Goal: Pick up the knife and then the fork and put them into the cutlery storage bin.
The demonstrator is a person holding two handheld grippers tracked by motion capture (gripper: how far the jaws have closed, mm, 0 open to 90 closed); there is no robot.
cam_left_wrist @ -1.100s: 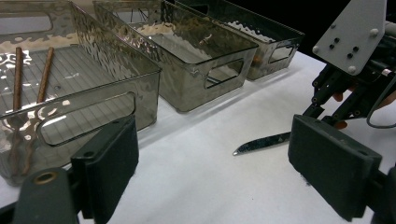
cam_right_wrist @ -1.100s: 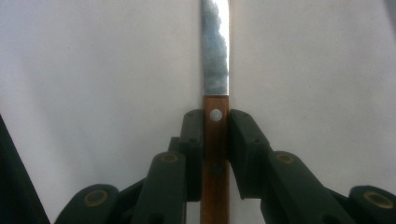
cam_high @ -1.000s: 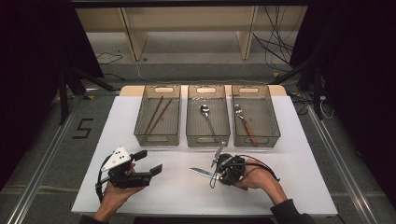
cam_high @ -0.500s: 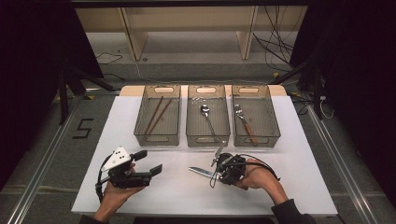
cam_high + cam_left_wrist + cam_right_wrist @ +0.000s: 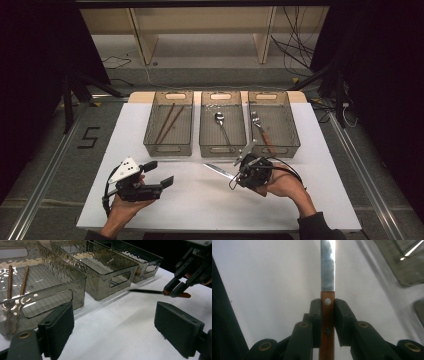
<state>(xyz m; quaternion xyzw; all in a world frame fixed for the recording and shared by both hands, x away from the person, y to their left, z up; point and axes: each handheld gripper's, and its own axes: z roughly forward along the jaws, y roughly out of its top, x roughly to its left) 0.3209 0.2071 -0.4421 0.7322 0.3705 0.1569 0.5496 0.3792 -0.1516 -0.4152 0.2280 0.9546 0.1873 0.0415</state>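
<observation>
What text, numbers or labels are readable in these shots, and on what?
"5" in dark tape or paint on the grey floor, left of the white table in the high view.
No print is readable on the three clear bins, the knife held in the right gripper, or the left gripper.
</observation>
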